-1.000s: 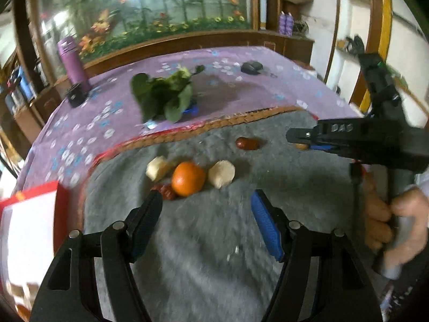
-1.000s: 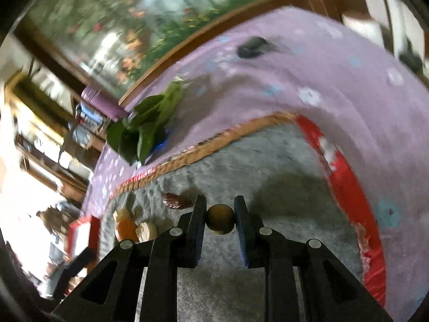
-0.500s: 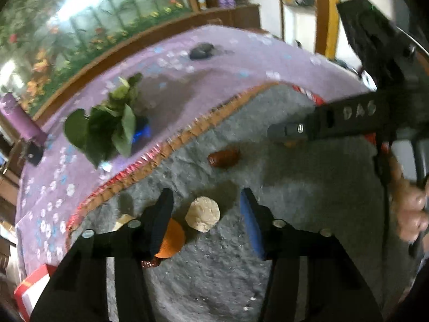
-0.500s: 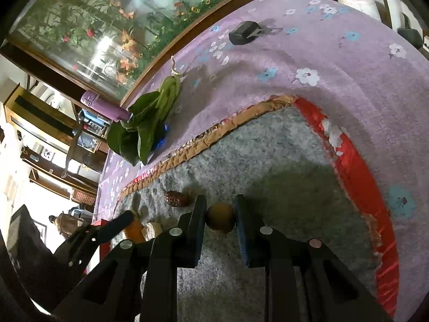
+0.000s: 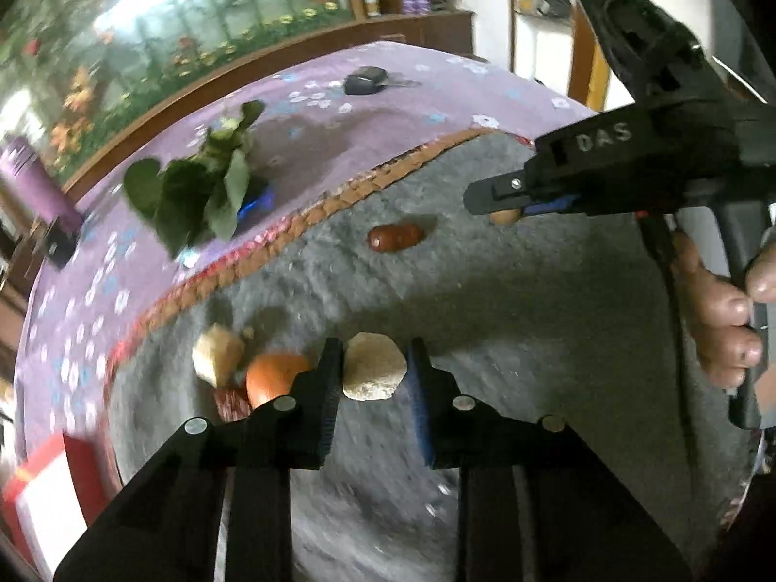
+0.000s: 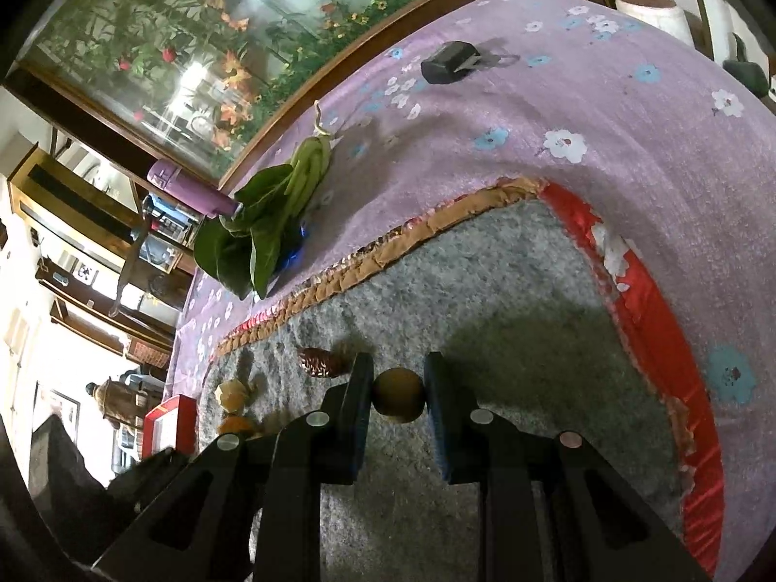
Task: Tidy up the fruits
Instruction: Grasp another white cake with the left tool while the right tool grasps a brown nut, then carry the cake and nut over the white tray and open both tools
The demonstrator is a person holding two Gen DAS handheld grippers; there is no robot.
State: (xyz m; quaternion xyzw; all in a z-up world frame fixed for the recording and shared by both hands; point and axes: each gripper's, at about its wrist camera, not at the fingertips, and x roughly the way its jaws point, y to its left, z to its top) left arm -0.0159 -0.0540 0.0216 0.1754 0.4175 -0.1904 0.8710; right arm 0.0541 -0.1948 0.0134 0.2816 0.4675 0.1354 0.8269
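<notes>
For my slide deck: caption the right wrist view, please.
Right gripper clamps a small round brown fruit above the grey mat.
</notes>
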